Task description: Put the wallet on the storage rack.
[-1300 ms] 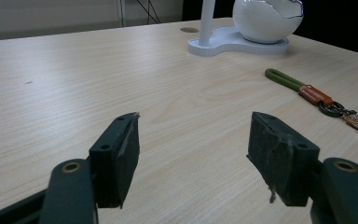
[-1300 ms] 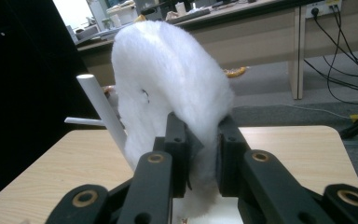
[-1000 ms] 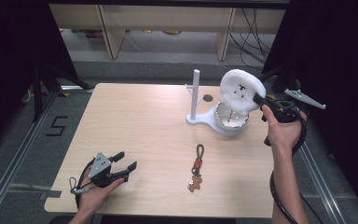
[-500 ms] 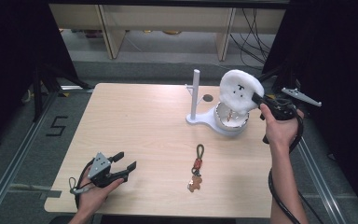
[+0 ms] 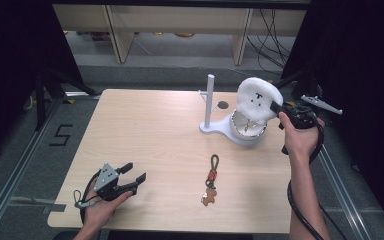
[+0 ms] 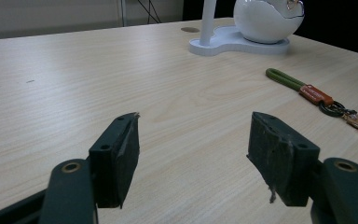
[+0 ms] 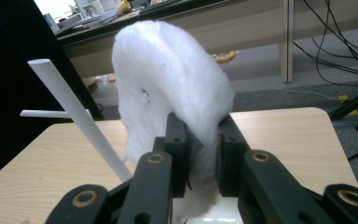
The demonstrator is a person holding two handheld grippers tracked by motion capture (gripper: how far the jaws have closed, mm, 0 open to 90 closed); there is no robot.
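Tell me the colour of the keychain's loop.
Olive green loop, next to an orange-red tag; clearest in the left gripper view.

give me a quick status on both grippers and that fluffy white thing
Right gripper shut on fluffy white lid, held above white bowl. Left gripper open, idle near table's front edge. Keychain lies clear mid-table.

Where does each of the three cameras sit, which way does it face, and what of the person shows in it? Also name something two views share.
High view: above the person's side, facing forward and down on the table; both forearms, left gripper, right gripper.
Left gripper view: low, along open jaws toward the keychain.
Right gripper view: along jaws shut on the fluffy white lid.
Shared: the white stand.
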